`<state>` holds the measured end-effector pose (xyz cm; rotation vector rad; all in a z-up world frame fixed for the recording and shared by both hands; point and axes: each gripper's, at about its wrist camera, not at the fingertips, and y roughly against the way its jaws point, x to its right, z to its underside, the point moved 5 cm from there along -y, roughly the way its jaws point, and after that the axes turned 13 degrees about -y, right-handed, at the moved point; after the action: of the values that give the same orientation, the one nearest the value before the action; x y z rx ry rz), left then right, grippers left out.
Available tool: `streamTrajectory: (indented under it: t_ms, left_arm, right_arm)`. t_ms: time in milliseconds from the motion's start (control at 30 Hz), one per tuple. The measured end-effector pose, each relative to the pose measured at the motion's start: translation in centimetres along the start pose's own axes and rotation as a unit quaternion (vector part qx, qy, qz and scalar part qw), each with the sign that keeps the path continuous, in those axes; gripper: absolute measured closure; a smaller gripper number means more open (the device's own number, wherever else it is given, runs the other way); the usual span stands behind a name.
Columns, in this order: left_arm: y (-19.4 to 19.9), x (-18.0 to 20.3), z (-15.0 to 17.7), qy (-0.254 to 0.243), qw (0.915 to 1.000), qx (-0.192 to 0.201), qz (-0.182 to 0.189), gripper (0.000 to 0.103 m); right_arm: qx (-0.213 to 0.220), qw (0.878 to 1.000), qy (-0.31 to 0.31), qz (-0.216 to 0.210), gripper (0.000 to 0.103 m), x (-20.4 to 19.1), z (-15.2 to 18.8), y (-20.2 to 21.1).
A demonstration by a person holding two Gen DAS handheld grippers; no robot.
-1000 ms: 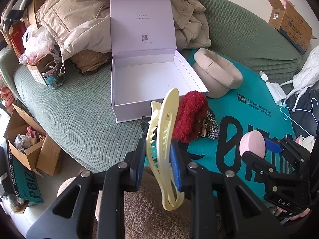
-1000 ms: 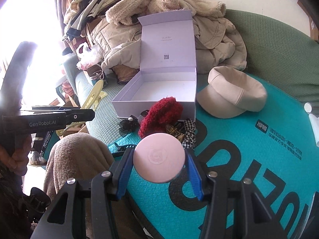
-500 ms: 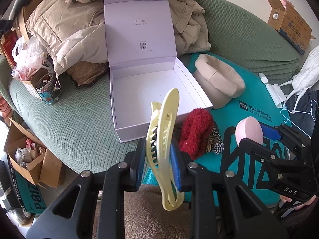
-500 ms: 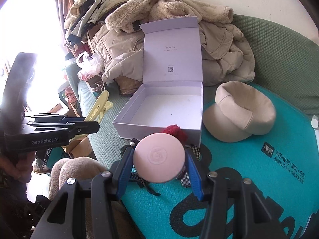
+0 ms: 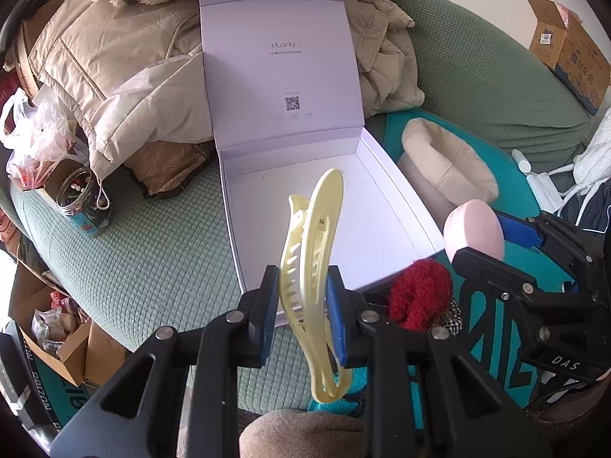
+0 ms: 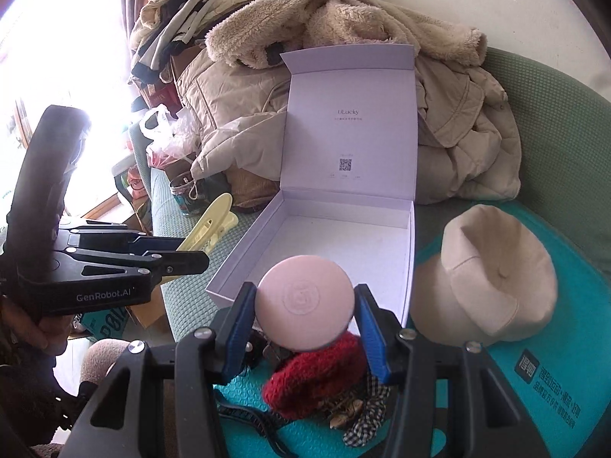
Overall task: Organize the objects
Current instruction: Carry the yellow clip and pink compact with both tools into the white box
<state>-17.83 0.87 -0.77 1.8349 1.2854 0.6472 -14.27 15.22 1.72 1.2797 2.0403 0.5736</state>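
My left gripper (image 5: 303, 316) is shut on a pale yellow hair clip (image 5: 313, 267), held upright just before the front edge of an open lilac box (image 5: 267, 206). The box is empty, its lid standing up. My right gripper (image 6: 303, 318) is shut on a round pink compact (image 6: 303, 307), held over the box's near corner (image 6: 229, 294). The compact also shows in the left wrist view (image 5: 473, 233). A red fuzzy scrunchie (image 6: 317, 378) and a checked scrunchie (image 6: 366, 416) lie on the teal mat (image 6: 534, 381) below.
A beige cap (image 6: 488, 278) lies right of the box. Coats (image 5: 114, 76) are piled behind it on the green sofa (image 5: 152, 259). A jar (image 5: 84, 202) and plastic bag (image 5: 34, 133) sit at the left. Cardboard boxes (image 5: 57, 328) stand on the floor.
Both grippers have moved forward toward the open box, each still holding its object. The box looks larger and nearer in both views.
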Motion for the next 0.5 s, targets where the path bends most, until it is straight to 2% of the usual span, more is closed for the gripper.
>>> streamTrajectory:
  t_ms: [500]
  left_arm:
    - [-5.9, -4.2, -5.1, 0.002, 1.0000, 0.001, 0.001, 0.080]
  right_arm:
    - [-0.008, 1.000, 0.014, -0.003, 0.051, 1.9, -4.5, -5.5]
